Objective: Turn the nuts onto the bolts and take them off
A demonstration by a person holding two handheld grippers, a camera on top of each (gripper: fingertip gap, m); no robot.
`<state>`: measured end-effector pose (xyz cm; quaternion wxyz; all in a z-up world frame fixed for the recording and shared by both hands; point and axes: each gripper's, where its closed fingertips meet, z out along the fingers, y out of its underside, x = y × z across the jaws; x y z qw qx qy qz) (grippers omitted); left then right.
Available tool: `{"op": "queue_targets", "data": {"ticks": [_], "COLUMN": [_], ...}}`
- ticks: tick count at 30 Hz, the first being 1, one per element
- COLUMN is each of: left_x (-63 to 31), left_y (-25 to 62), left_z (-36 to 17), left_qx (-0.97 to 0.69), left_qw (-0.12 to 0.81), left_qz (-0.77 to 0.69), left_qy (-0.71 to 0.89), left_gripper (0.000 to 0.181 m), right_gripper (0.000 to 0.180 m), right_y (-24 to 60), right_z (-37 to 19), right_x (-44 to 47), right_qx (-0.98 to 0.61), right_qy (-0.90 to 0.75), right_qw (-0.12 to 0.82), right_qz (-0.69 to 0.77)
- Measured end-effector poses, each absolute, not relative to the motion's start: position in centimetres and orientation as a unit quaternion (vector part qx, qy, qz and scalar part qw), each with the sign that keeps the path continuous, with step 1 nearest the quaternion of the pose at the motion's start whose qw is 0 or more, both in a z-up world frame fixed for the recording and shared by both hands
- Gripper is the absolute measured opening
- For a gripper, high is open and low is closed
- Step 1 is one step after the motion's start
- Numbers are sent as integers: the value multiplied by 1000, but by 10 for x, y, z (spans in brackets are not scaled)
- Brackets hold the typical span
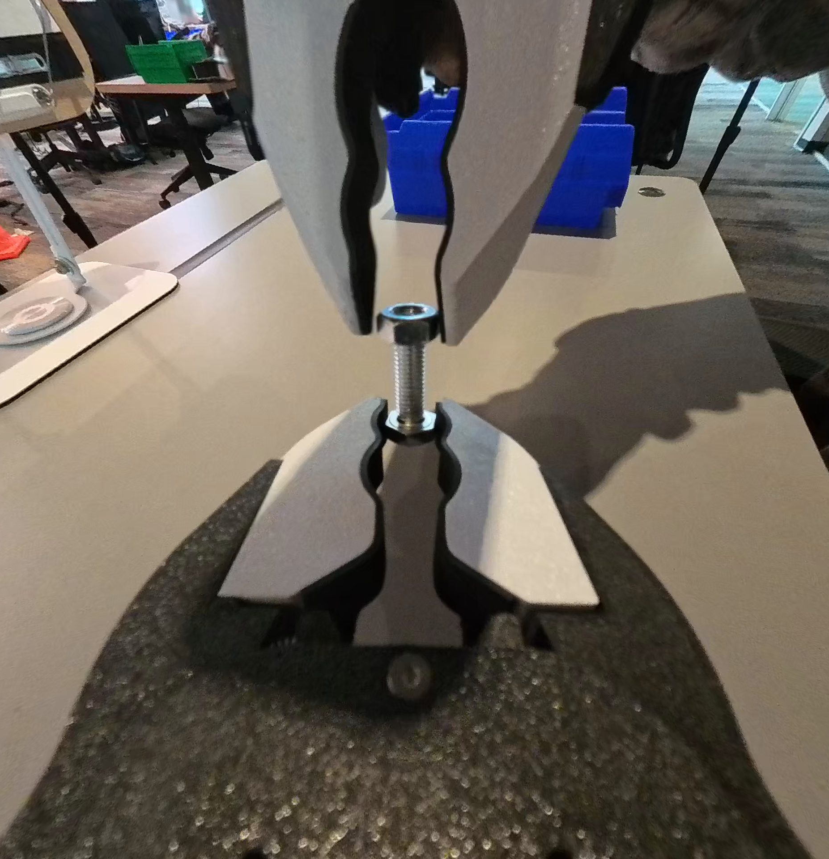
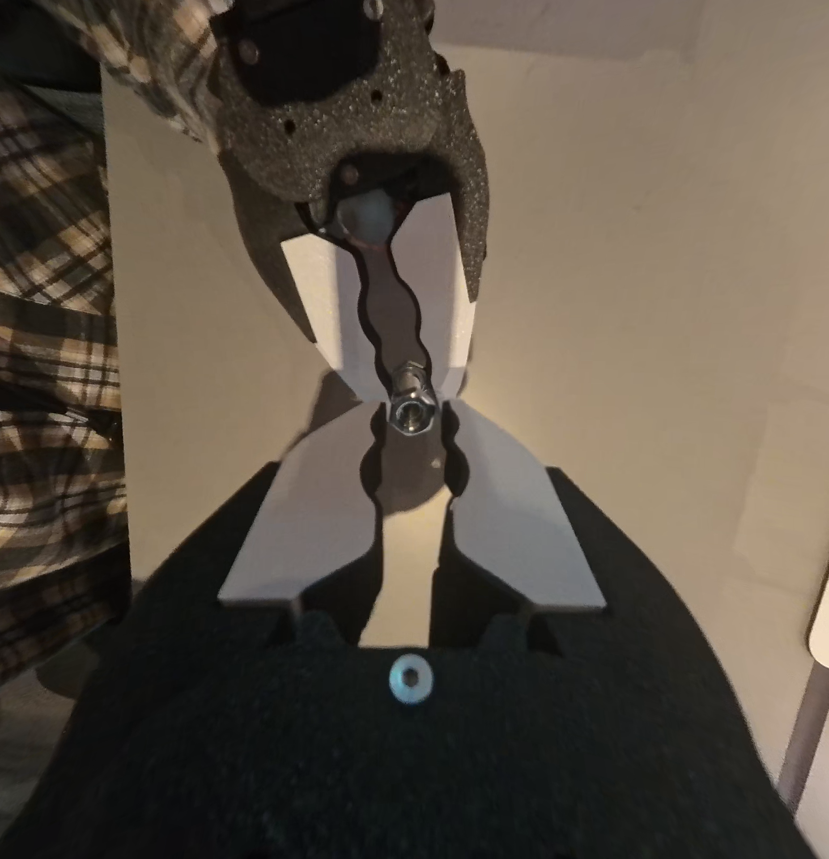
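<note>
A silver bolt [image 1: 405,372] stands upright above the beige table [image 1: 194,441]. My left gripper [image 1: 408,420] comes in from below and is shut on the bolt's hex head [image 1: 408,426]. My right gripper [image 1: 408,327] comes down from above and is shut on a silver nut [image 1: 408,318] at the top end of the thread. In the right wrist view, the nut [image 2: 410,412] sits between my right gripper's tips [image 2: 411,411], with the bolt end showing in its hole. The left gripper [image 2: 405,379] faces it from beyond and holds the bolt.
Blue bins [image 1: 589,176] stand at the table's far edge behind the right gripper. A white flat stand base [image 1: 77,320] lies at the left. Desks, chairs and green crates [image 1: 166,60] are beyond. A plaid sleeve [image 2: 45,279] fills the left of the right wrist view. The grippers are tip to tip, or close to it.
</note>
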<state>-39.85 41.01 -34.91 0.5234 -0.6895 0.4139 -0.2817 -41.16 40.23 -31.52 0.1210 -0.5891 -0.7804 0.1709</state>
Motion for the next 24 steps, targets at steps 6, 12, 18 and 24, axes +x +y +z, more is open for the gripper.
{"op": "queue_targets", "data": {"ticks": [6, 12, 18, 24], "left_x": [-398, -399, -403, -399], "left_y": [409, 409, 406, 403], "left_z": [-349, -343, -325, -324], "left_qx": [-688, -678, -649, -640], "left_qw": [522, 529, 552, 552], "left_qz": [-290, -316, -361, -371], "left_qy": [414, 400, 380, 384], "left_gripper": [19, 19, 18, 19], "right_gripper": [29, 56, 101, 128], "right_y": [402, 404, 412, 386], "right_z": [-315, -298, -237, -250], "right_x": [-413, -419, -419, -417], "right_qx": [-588, -585, -531, -464], "right_qy": [-780, -762, -571, -521], "right_qw": [122, 165, 369, 427], "right_qz": [173, 222, 506, 576]}}
